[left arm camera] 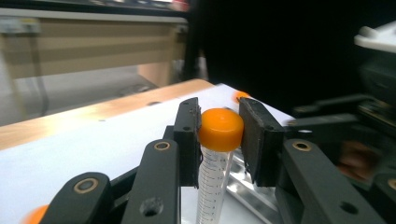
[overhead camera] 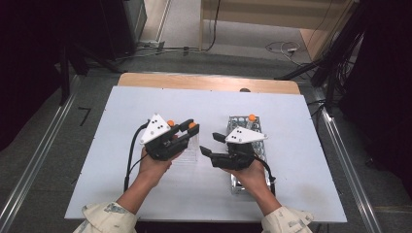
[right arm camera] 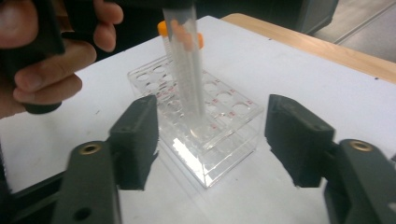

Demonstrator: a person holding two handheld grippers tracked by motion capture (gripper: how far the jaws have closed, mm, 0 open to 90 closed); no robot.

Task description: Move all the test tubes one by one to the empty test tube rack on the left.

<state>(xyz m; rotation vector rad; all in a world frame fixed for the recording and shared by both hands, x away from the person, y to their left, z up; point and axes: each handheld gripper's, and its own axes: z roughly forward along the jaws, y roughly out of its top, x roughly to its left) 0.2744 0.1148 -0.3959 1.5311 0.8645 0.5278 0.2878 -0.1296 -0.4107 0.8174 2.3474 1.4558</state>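
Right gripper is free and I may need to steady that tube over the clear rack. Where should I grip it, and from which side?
Take the tube on its bare mid-body, below the orange cap that the left gripper clamps and above the clear rack. Come in level from the right gripper's side: the tube stands nearly upright, so jaws can straddle it.

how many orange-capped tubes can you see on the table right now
3 for certain. One tube sits in the left claw, over the clear rack. A second stands in that rack behind it. A third stands in the metal rack. More may be hidden.
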